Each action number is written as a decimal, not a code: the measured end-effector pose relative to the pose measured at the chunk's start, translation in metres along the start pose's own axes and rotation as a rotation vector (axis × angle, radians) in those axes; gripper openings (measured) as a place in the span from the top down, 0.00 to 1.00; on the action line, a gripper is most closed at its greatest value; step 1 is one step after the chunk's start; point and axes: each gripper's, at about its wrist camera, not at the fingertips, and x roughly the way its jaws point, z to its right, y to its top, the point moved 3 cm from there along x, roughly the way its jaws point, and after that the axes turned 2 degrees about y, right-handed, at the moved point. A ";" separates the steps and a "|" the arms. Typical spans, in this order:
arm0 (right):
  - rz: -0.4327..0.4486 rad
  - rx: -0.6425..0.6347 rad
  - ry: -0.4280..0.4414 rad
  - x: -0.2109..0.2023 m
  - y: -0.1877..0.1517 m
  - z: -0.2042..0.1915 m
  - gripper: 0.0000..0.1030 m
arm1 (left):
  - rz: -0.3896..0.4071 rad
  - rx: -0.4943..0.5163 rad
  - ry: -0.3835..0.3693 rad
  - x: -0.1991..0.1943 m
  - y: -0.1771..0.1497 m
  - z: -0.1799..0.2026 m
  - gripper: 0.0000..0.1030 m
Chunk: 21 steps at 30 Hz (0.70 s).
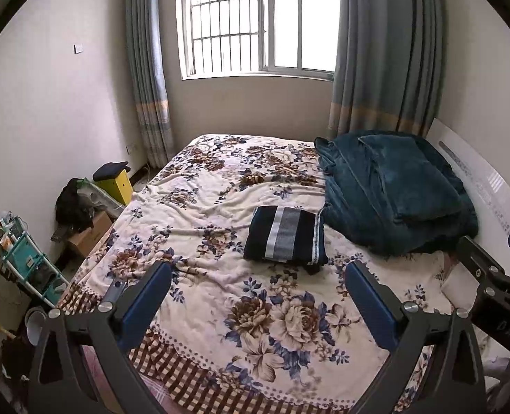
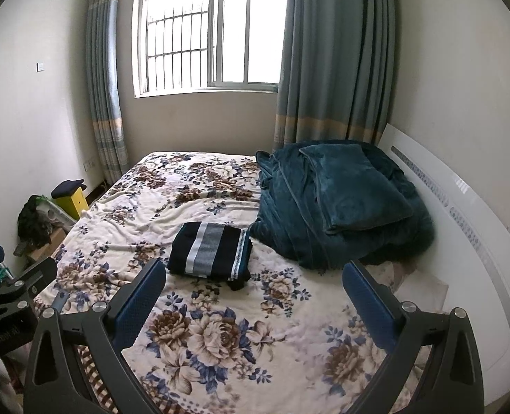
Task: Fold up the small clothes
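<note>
A dark navy garment with grey and white stripes [image 1: 285, 235] lies folded into a neat rectangle on the floral bedspread [image 1: 220, 296]; it also shows in the right wrist view [image 2: 209, 250]. My left gripper [image 1: 258, 296] is open and empty, held above the near part of the bed, short of the garment. My right gripper [image 2: 255, 296] is open and empty too, level with the left one and also short of the garment. The right gripper shows at the right edge of the left wrist view [image 1: 493, 276], and the left gripper at the left edge of the right wrist view [image 2: 10, 286].
A teal blanket pile [image 1: 396, 193] sits at the bed's far right against a white headboard [image 1: 489, 186]. Left of the bed are a yellow stool [image 1: 115, 183], a cardboard box [image 1: 89, 234], a teal rack [image 1: 27, 258] and clutter. Window and curtains [image 1: 386, 51] behind.
</note>
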 end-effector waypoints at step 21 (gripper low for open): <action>0.013 0.004 0.009 -0.003 0.002 -0.003 0.00 | 0.024 -0.003 0.002 -0.013 0.000 0.006 0.00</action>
